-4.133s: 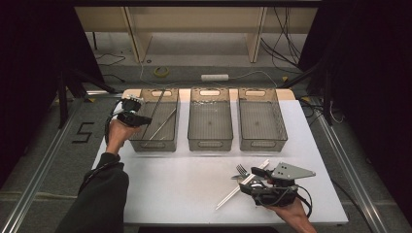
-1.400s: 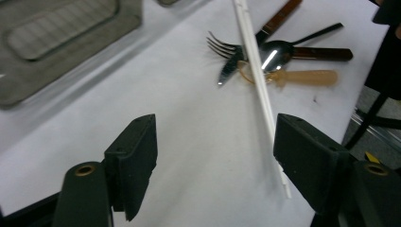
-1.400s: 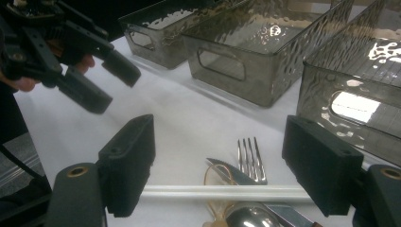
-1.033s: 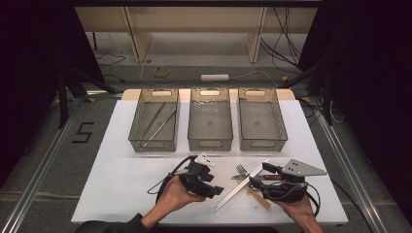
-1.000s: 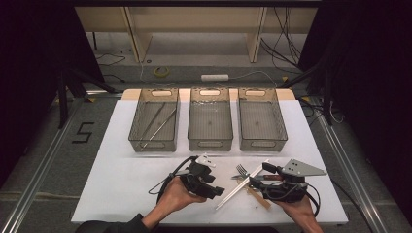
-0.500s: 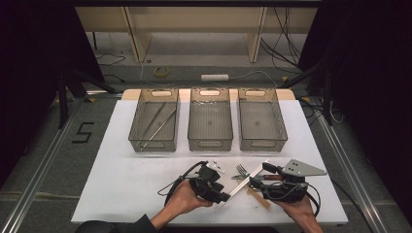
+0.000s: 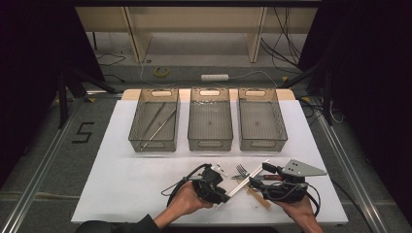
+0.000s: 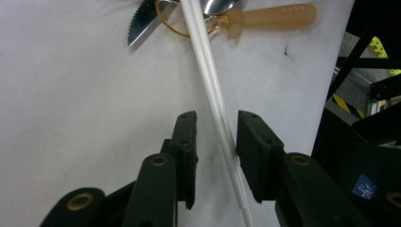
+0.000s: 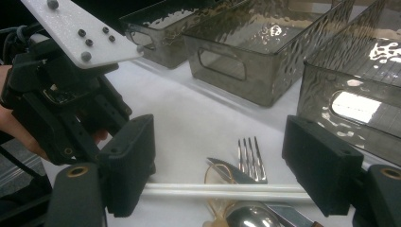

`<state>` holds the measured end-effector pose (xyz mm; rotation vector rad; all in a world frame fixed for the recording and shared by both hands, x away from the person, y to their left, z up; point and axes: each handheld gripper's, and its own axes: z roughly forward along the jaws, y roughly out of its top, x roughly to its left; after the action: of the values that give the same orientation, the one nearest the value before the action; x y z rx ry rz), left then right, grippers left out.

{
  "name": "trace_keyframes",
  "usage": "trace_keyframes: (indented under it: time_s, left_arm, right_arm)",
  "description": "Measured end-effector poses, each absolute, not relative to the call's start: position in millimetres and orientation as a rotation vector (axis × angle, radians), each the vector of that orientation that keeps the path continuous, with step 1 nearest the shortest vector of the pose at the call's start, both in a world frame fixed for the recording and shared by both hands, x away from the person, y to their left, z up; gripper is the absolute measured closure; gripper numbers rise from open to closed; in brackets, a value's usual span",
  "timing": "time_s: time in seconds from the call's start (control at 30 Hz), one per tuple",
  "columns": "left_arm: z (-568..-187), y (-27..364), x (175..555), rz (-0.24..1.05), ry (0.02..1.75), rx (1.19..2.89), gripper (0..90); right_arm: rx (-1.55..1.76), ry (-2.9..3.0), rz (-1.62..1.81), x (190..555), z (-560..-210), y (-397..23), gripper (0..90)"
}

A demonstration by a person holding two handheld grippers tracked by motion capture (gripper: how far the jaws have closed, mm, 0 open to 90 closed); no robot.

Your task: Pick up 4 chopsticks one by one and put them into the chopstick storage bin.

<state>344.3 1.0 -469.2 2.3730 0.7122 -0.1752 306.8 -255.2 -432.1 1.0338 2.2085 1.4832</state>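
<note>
Cutlery lies bundled near the front edge of the white table (image 7: 145, 184): a pair of white plastic chopsticks (image 8: 213, 90), a serrated steel knife (image 8: 144, 21), a steel fork (image 9: 249, 158), and a steel spoon with a tan handle (image 8: 272, 16). A thin amber ring (image 8: 165, 23) loops around the items. The tan handle carries embossed lettering; it appears to read "LUSH", but the characters are too faint to confirm.

Left hand-held gripper (image 8: 215, 151): the black jaws straddle the white plastic chopsticks near their free end. The jaws have just been closing. One pad lies against the sticks, while a gap remains on the other side, so the grip is not yet complete. In the high view this hand-held gripper (image 7: 218, 194) sits just left of the bundle.

Right hand-held gripper (image 9: 217, 165): the jaws stand spread wide above the bundle and touch nothing. The high view places it (image 7: 260, 182) just right of the cutlery.

Three smoked transparent plastic bins (image 7: 210, 141) stand in a row farther back on the table. The leftmost bin (image 7: 153, 143) holds long metal utensils.

A black numeral "5" (image 7: 83, 132) is marked on the floor to the left of the table.
</note>
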Motion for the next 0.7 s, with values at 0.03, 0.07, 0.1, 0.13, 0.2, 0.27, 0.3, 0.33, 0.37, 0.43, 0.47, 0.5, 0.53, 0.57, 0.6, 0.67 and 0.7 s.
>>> trace_keyframes:
  time_s: [0.03, 0.07, 0.1, 0.13, 0.2, 0.27, 0.3, 0.33, 0.37, 0.43, 0.47, 0.5, 0.53, 0.57, 0.6, 0.67, 0.7]
  left_arm:
    - [-469.2, 0.8, 344.3, -0.174, 0.711, 2.374, 69.1]
    - [-469.2, 0.7, 344.3, -0.176, 0.711, 2.376, 69.7]
    - [-469.0, 0.8, 344.4, -0.179, 0.713, 2.375, 70.0]
    - [-468.6, 0.9, 344.5, -0.180, 0.712, 2.374, 70.2]
    - [-466.6, 1.7, 344.8, -0.174, 0.703, 2.378, 70.4]
    - [-464.7, 2.0, 345.2, -0.163, 0.709, 2.373, 71.4]
    - [-464.2, 2.4, 345.9, -0.159, 0.707, 2.375, 72.0]
    - [-464.2, 2.6, 346.5, -0.152, 0.705, 2.379, 72.2]
    - [-464.8, 2.4, 346.6, -0.150, 0.709, 2.379, 72.2]
    - [-466.4, 2.2, 346.7, -0.159, 0.712, 2.381, 72.0]
    - [-467.0, 1.8, 346.5, -0.159, 0.708, 2.385, 72.0]
    - [-467.2, 1.2, 346.0, -0.155, 0.705, 2.390, 72.3]
    - [-467.3, 0.7, 345.7, -0.149, 0.701, 2.398, 72.5]
    - [-467.6, 0.4, 345.6, -0.146, 0.699, 2.401, 72.7]
    - [-468.1, 0.2, 345.8, -0.146, 0.699, 2.405, 73.1]
    - [-470.0, -0.3, 346.3, -0.151, 0.702, 2.411, 73.2]
    - [-470.7, -0.7, 346.2, -0.156, 0.704, 2.412, 73.2]
  right_arm:
    - [1.034, 2.208, 1.483, 306.9, -432.1, -255.3, 27.4]
    - [1.034, 2.208, 1.483, 306.9, -432.1, -255.3, 27.4]
    - [1.034, 2.207, 1.483, 306.9, -432.1, -255.3, 27.4]
    - [1.034, 2.207, 1.484, 306.9, -432.0, -255.3, 27.4]
    - [1.033, 2.207, 1.482, 306.8, -432.0, -255.2, 27.4]
    - [1.034, 2.209, 1.482, 306.8, -432.1, -255.1, 27.4]
    - [1.034, 2.210, 1.483, 306.9, -432.2, -255.1, 27.4]
    - [1.034, 2.209, 1.482, 306.9, -432.2, -255.1, 27.4]
    - [1.032, 2.210, 1.483, 306.9, -432.2, -255.2, 27.4]
    - [1.034, 2.209, 1.483, 307.0, -432.2, -255.3, 27.4]
    - [1.034, 2.210, 1.483, 307.0, -432.2, -255.2, 27.4]
    - [1.035, 2.210, 1.482, 306.9, -432.2, -255.0, 27.4]
    - [1.031, 2.212, 1.480, 306.8, -432.1, -255.0, 27.4]
    - [1.031, 2.213, 1.480, 306.8, -432.2, -254.9, 27.4]
    - [1.031, 2.213, 1.480, 306.8, -432.2, -254.9, 27.4]
    - [1.034, 2.212, 1.481, 306.8, -432.1, -255.0, 27.4]
    - [1.034, 2.210, 1.482, 306.8, -432.2, -255.0, 27.4]
